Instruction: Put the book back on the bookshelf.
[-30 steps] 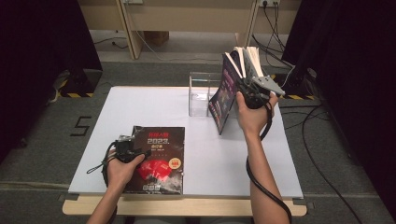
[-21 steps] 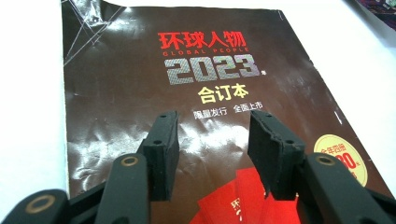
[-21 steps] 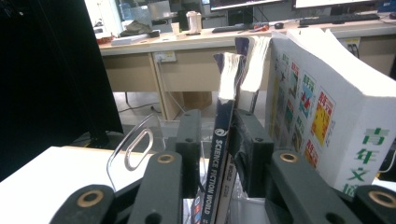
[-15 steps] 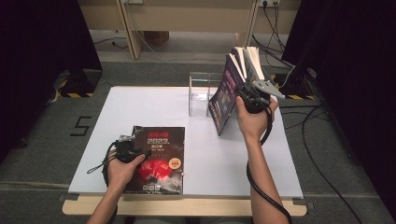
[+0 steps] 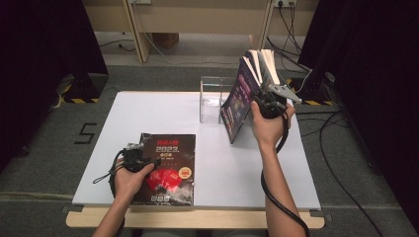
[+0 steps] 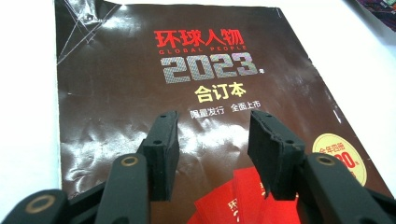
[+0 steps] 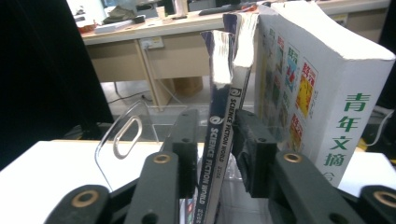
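Steadying the leaning magazines at the table's far right edge

Your right gripper (image 7: 212,154) has two thin magazines (image 7: 219,140) between its jaws, which have just been closing, though the pads don't clearly press them yet; so close squarely on both spines before moving; they lean beside the thick book (image 7: 327,93) and the clear stand (image 5: 211,98), so tip them slowly toward the stand's wall; your left gripper (image 6: 212,140) stands released, jaws apart over the dark magazine (image 5: 168,163) lying flat at the table's near left edge; keep it there.
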